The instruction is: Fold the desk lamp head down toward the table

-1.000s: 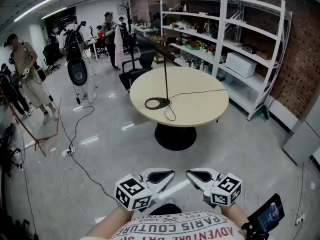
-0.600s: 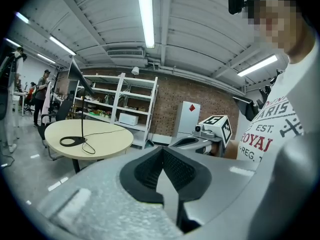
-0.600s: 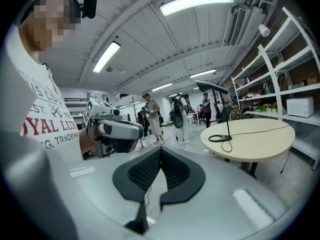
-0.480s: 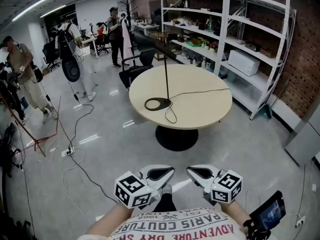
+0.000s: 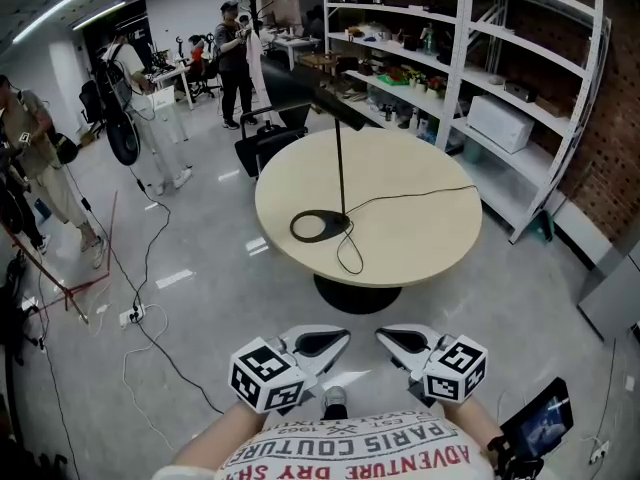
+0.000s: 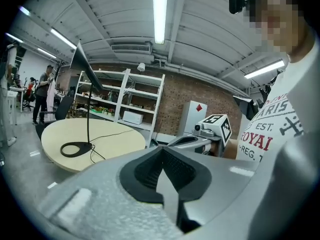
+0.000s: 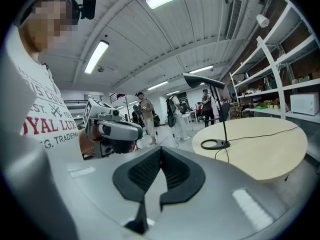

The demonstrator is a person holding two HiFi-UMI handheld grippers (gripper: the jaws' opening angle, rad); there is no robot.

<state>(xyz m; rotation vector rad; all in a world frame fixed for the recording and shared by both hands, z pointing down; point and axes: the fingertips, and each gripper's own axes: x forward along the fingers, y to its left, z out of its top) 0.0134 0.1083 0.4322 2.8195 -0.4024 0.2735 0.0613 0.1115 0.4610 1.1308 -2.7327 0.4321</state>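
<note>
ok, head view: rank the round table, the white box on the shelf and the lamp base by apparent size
1. Round table, by far the largest.
2. White box.
3. Lamp base, only slightly smaller. The box sits farther from the camera, so that gap is unsure.

Shirt: the person is wearing a white T-shirt [image 5: 360, 455] bearing red and dark block lettering, just behind both grippers.
Left gripper [image 5: 325, 344]: a grey shell is tapering into black ribbed pads [image 6: 172, 166]; a white marker cube [image 5: 265, 378] with black squares is sitting at its rear.
Right gripper [image 5: 398, 342]: it is showing the same grey shell, with its own cube [image 5: 455, 368].
Head: a small black camera [image 7: 88, 7] is riding above.
Beside the right gripper: a black device [image 5: 535, 430] is showing a bluish screen.
</note>
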